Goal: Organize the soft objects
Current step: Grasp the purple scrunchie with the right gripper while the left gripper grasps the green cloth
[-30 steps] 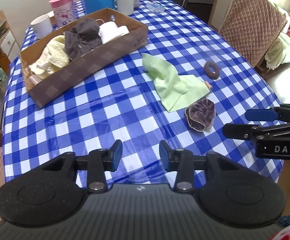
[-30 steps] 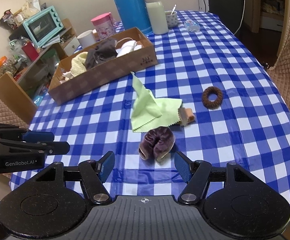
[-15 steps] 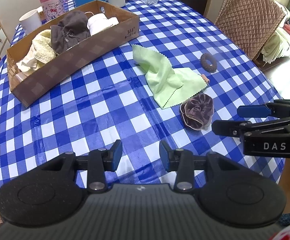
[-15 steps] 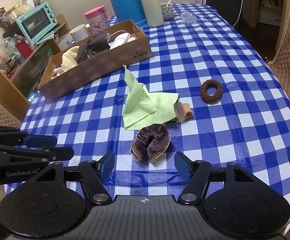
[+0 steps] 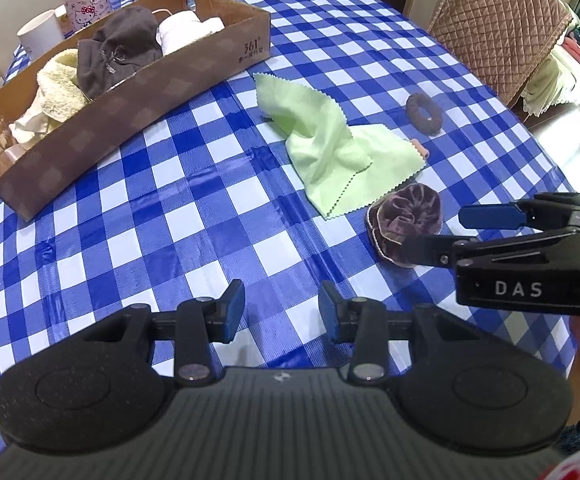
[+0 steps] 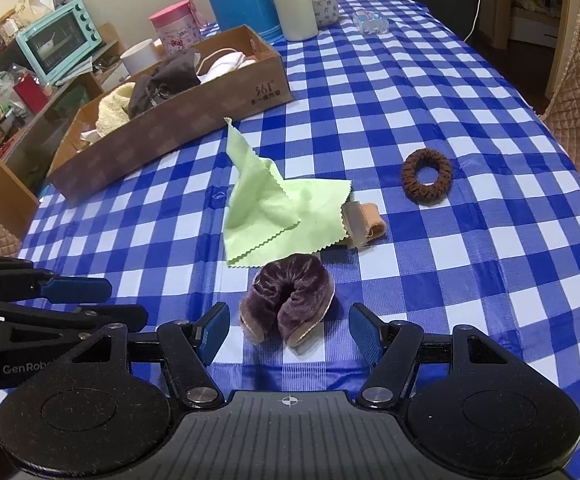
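The right hand-held gripper (image 6: 288, 330) gaped around the scrunchie (image 6: 288, 298); closing centred would grip best. The left hand-held gripper (image 5: 282, 306) stood apart, empty.

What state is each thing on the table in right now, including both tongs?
Left tongs: open, empty.
Right tongs: open, purple scrunchie between the fingers, not gripped.
Purple scrunchie: folded, on the table.
Green cloth: crumpled, one corner peaked up.
Brown hair tie: flat, apart from the rest.
Cardboard box: open-topped, holding soft items.
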Demonstrator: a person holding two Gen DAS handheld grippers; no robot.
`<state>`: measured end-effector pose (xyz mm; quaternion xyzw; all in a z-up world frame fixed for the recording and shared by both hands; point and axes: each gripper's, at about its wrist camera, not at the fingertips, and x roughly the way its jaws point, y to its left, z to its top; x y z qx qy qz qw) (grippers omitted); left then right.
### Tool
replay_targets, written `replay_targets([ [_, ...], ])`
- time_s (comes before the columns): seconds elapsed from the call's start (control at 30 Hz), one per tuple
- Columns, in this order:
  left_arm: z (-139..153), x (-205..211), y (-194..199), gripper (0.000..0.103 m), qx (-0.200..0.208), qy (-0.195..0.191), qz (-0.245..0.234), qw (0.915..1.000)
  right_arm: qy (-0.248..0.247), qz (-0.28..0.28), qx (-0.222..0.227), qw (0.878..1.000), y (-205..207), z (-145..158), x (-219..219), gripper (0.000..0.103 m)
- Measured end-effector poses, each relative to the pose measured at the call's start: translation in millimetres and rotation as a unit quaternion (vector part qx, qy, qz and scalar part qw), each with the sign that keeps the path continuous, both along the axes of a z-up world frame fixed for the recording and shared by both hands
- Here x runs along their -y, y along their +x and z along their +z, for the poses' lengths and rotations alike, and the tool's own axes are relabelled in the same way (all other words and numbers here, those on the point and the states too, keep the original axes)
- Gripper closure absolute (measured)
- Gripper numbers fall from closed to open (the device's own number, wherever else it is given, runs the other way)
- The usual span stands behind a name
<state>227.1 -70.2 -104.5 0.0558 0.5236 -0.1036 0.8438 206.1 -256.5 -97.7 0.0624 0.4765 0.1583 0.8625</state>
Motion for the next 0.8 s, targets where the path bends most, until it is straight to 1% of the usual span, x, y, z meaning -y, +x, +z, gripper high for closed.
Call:
replay_targets([
  [0.17,-5.9,-3.0,5.2,0.066,-0.002,-0.001,0.0,1.0,-0.002,0.005,-0.003,1.0,6.6,-10.0,-5.6,0.037],
  [0.3,-8.3,-4.3,8.4,0.066,-0.001,-0.002,-0.001,1.0,-0.007,0.008,0.004,1.0,9.2,-14.1,-8.9,0.038],
  [0.47,-9.4,-2.8,12.2,0.066,0.003,-0.008,-0.007,0.9999,-0.008,0.016,0.005,1.0,11.2,-18.3,-9.2,0.056],
  [0.53,-9.5,-0.9,14.0,0.066,0.006,-0.01,-0.013,0.9999,-0.006,0.02,0.009,1.0,10.8,-18.4,-7.9,0.069],
  [0.57,-9.5,0.4,14.4,0.066,0.007,-0.01,-0.016,0.9998,-0.009,0.023,0.013,1.0,10.4,-17.6,-7.1,0.071],
  [0.6,-9.4,1.8,15.3,0.066,0.009,-0.012,-0.02,0.9997,-0.009,0.026,0.015,0.999,10.4,-16.4,-6.6,0.077],
  [0.63,-9.4,3.3,16.4,0.066,0.011,-0.013,-0.024,0.9996,-0.008,0.027,0.017,0.999,10.0,-15.2,-5.0,0.079],
  [0.7,-8.9,6.4,18.7,0.065,0.015,-0.015,-0.033,0.9992,-0.012,0.023,0.021,0.999,9.2,-12.0,-1.0,0.08],
  [0.8,-7.8,12.7,23.6,0.06,0.025,-0.017,-0.049,0.9984,-0.014,0.007,0.029,0.999,8.3,-5.8,10.0,0.081],
])
